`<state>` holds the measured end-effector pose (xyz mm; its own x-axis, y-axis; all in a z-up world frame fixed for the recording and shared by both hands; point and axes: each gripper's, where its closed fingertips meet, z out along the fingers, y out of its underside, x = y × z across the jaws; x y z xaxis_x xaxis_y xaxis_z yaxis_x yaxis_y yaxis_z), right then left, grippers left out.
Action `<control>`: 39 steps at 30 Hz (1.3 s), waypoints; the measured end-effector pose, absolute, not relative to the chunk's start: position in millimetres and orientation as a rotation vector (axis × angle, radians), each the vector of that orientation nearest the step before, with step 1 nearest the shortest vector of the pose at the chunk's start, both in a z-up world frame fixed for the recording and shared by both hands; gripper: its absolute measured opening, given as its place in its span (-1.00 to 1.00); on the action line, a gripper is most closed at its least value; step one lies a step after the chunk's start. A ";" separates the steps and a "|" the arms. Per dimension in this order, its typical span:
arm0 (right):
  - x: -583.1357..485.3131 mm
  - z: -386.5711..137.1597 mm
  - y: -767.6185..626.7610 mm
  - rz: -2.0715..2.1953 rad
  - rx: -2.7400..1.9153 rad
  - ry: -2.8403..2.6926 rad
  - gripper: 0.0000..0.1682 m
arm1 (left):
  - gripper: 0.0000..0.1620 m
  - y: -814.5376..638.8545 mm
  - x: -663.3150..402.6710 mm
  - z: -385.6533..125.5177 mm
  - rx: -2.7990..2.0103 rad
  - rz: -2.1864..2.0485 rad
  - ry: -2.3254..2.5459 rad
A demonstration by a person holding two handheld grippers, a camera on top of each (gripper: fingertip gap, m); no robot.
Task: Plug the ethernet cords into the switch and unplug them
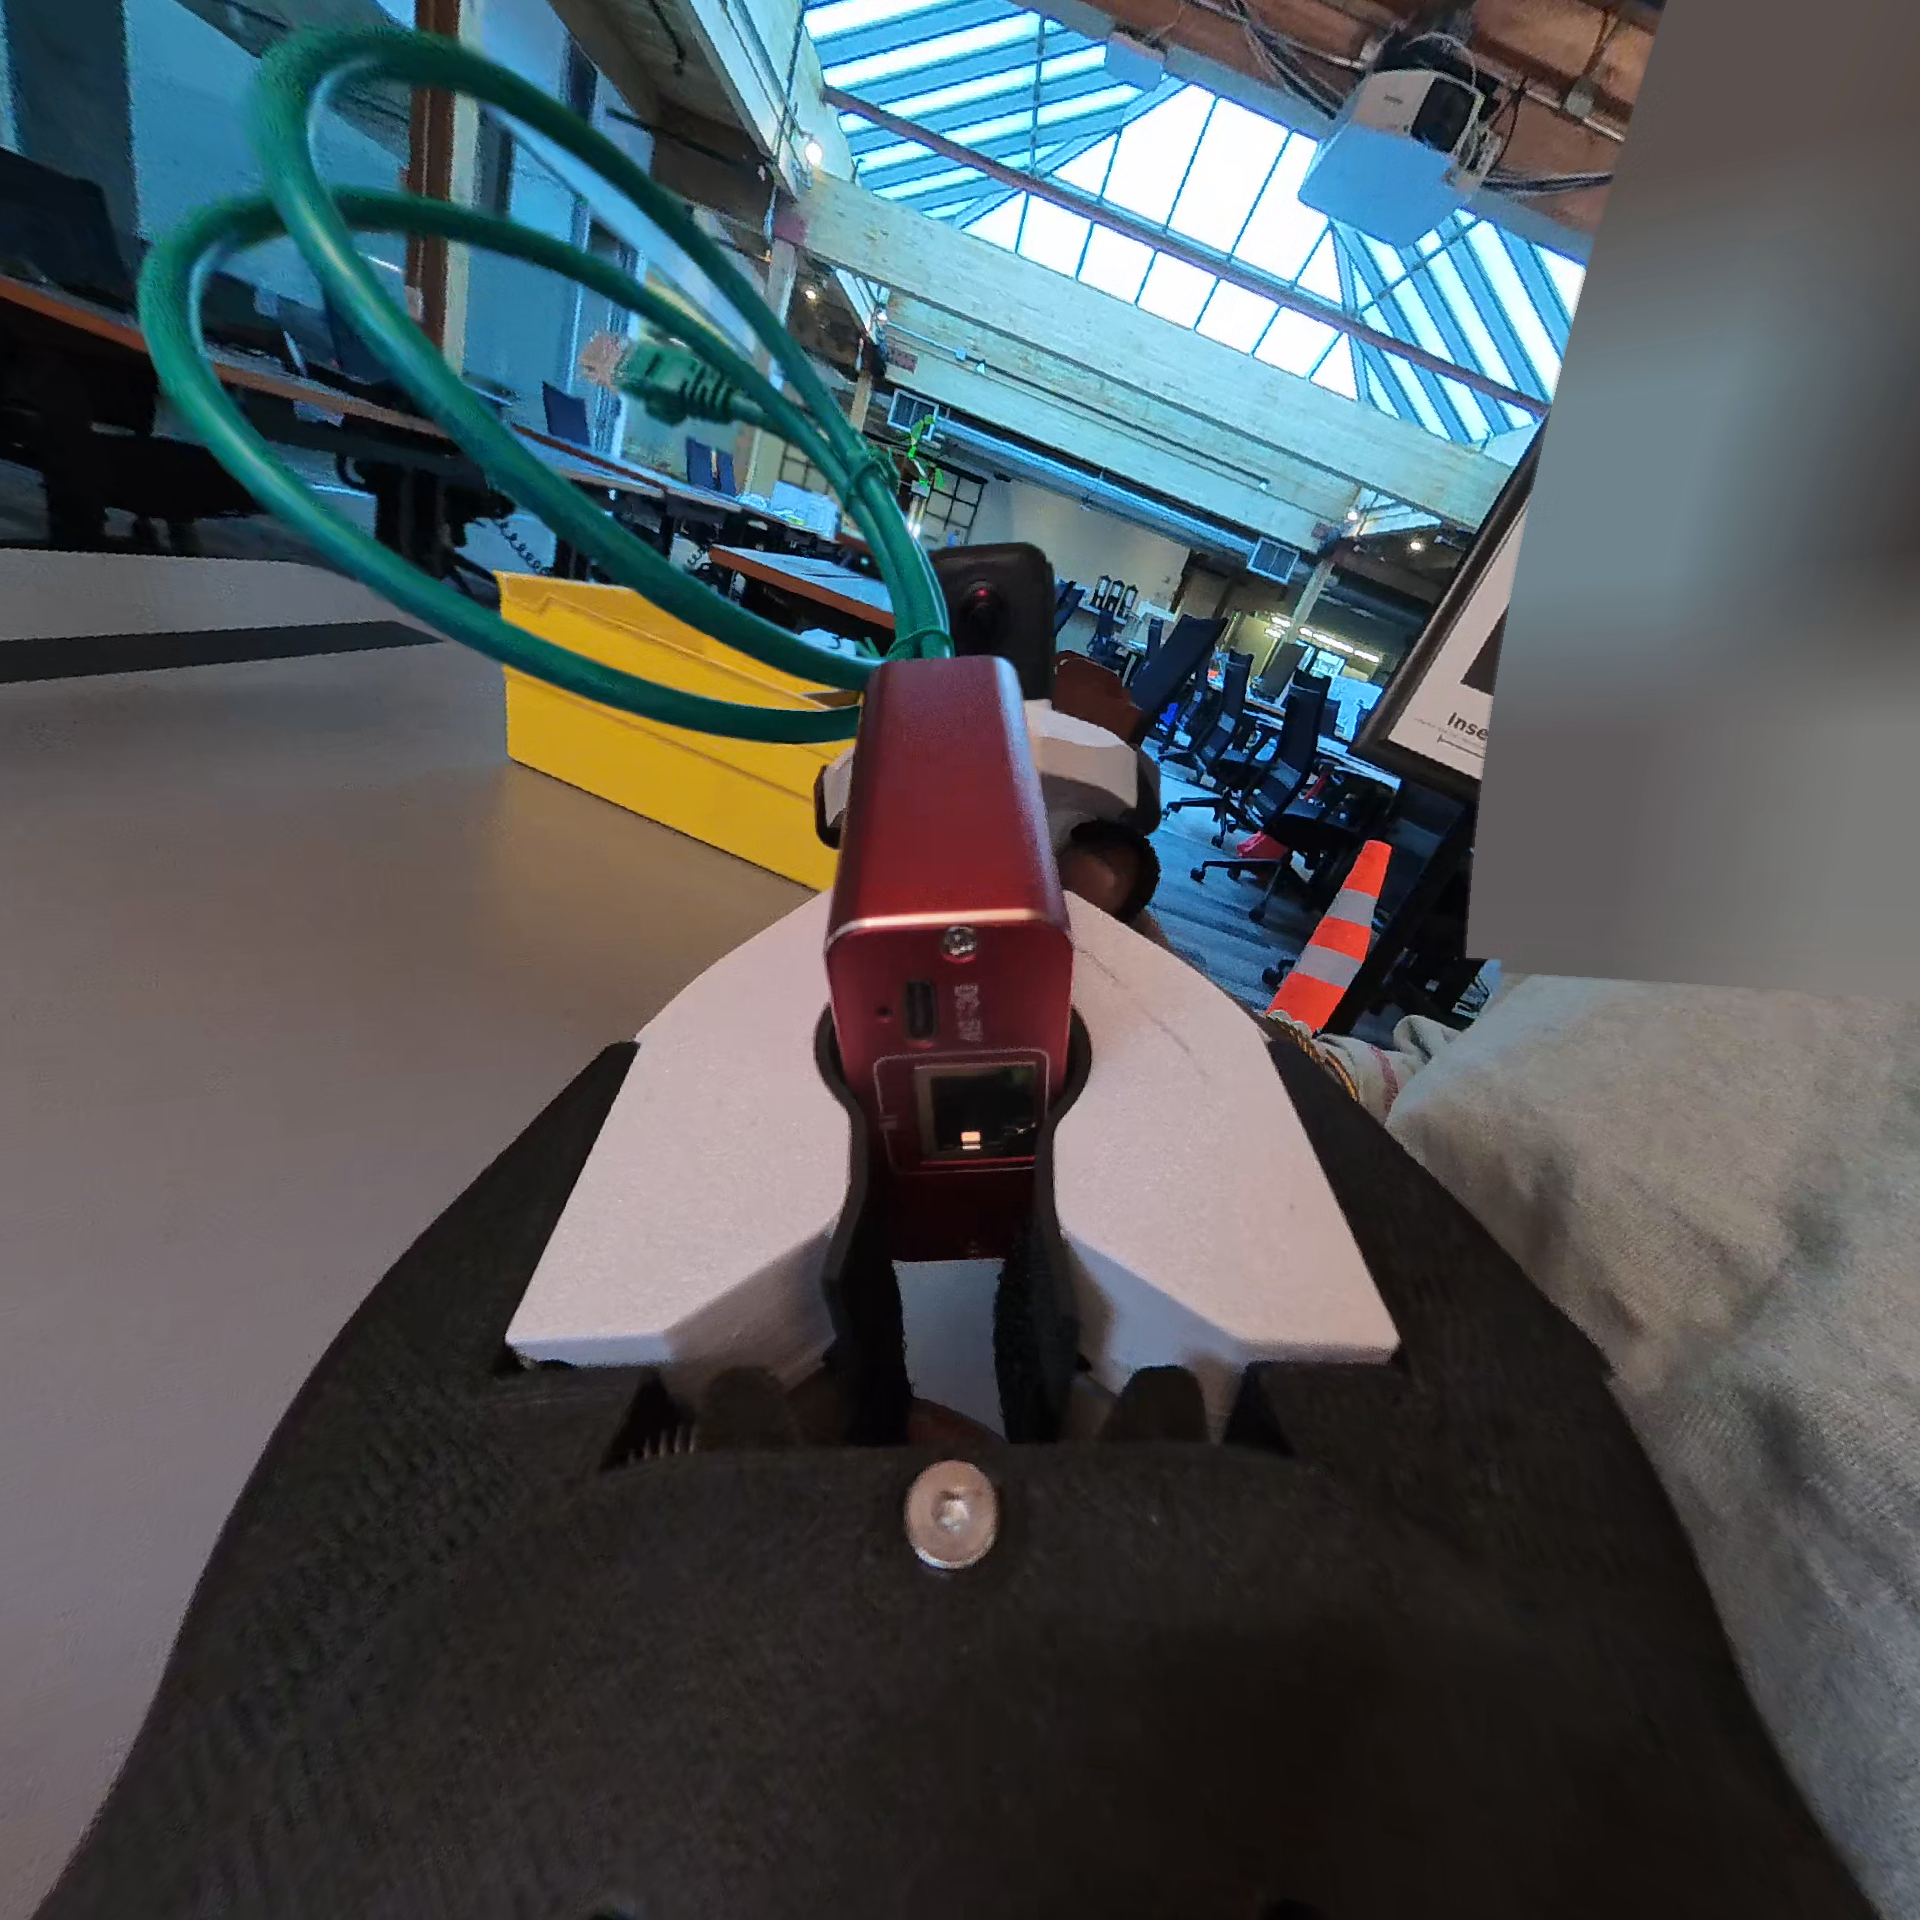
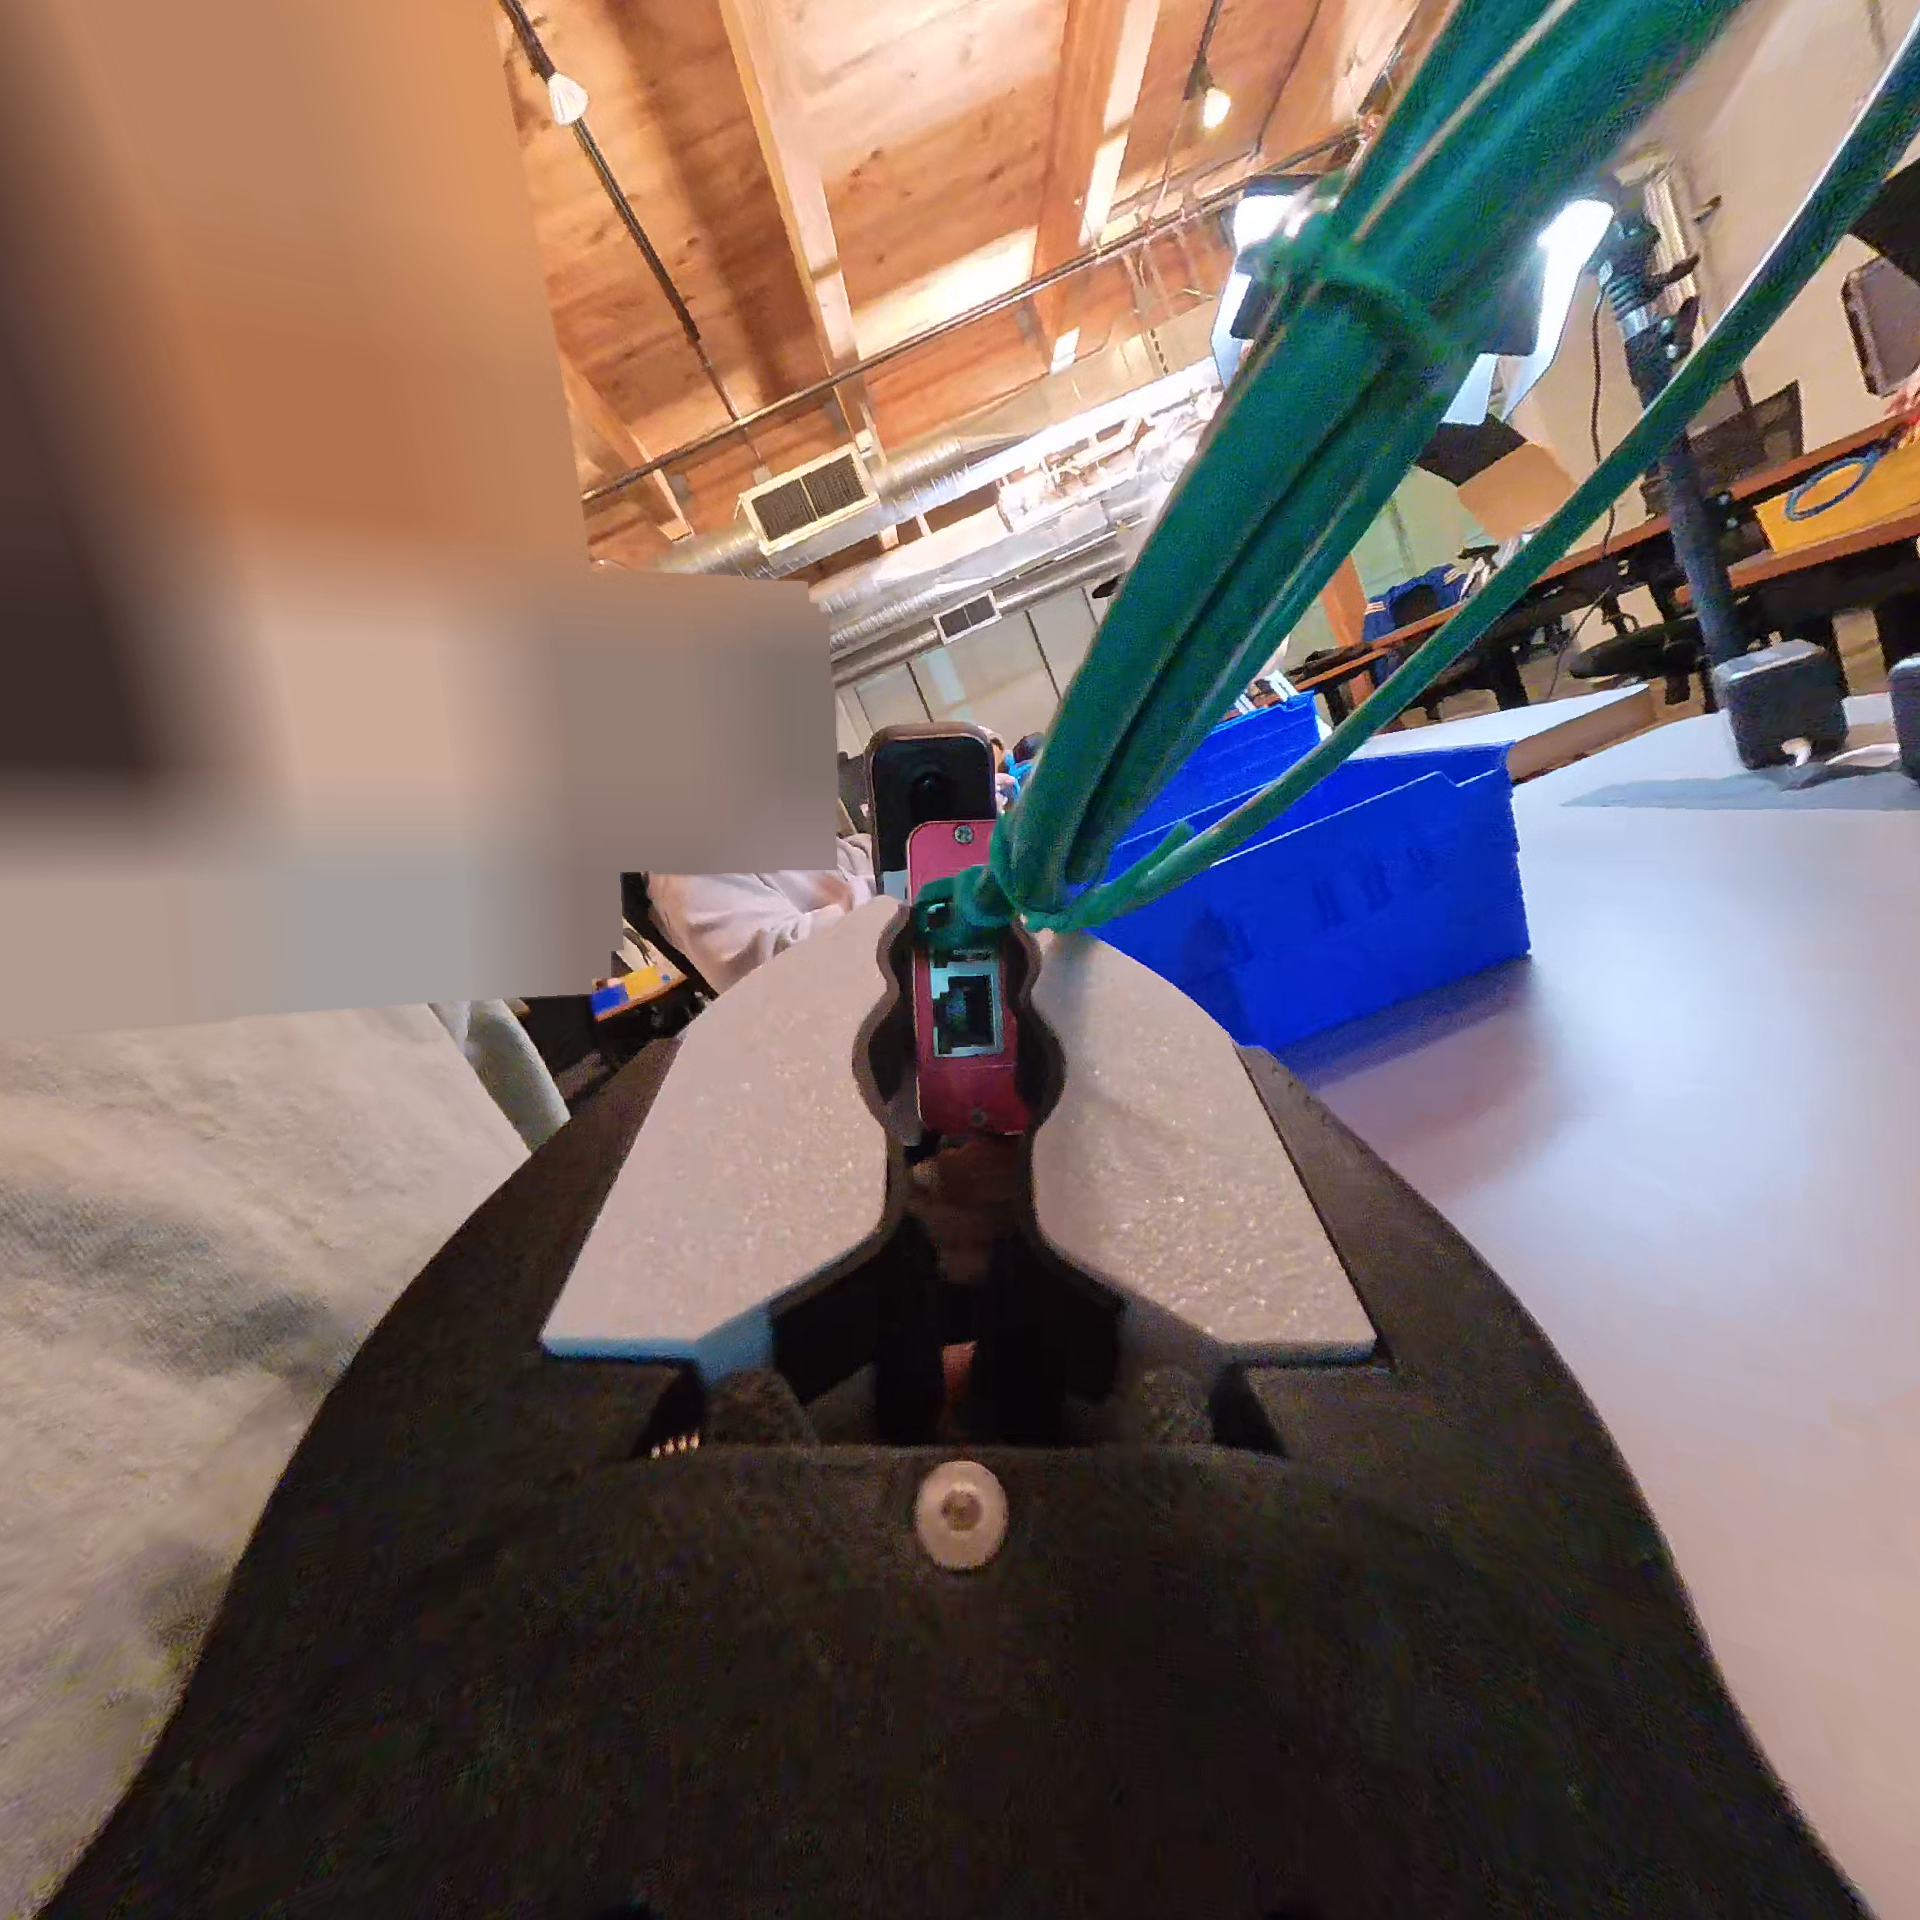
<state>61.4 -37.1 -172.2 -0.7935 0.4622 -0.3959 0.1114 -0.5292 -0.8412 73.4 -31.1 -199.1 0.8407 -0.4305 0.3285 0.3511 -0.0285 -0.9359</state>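
Red switch (image 1: 951, 935), long axis between your two hand-held grippers, both clamped on its ends; the green cord (image 1: 436, 488) plugs in at the right one's end.

Your red metallic switch (image 1: 940, 831) sits between each tool's pale grey fingers (image 1: 665, 1164) on black textured bodies. The ethernet cord (image 1: 436, 436) looping toward eleven o'clock is dark green. On the grey surface (image 1: 260, 987), you see a yellow bin (image 1: 665, 727); a blue bin (image 2: 1340, 914) at two o'clock. The cone (image 1: 1340, 935) is striped orange and white.
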 end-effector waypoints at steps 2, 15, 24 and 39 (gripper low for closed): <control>62.5 -172.2 -37.1 2.340 -0.853 -1.433 -0.81 | -0.65 -31.3 74.2 -199.1 -1.472 -0.631 0.072; 65.3 -155.5 -32.0 2.064 -0.665 -1.223 -0.82 | -0.63 -26.8 81.8 -186.6 -1.408 -0.684 0.053; 67.6 -140.7 -34.1 2.098 -0.652 -1.181 -0.84 | -0.63 -29.3 87.7 -172.0 -1.324 -0.732 0.064; 97.6 -98.3 20.4 1.834 -0.556 -1.098 -0.84 | -0.64 -52.8 87.4 -151.0 -1.147 -0.637 0.122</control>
<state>97.6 20.4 -98.3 -0.4944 0.8667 0.0661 -0.4678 -0.2012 -0.8606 87.4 -52.8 -151.0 0.8184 -0.5285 0.2258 0.4075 0.2566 -0.8764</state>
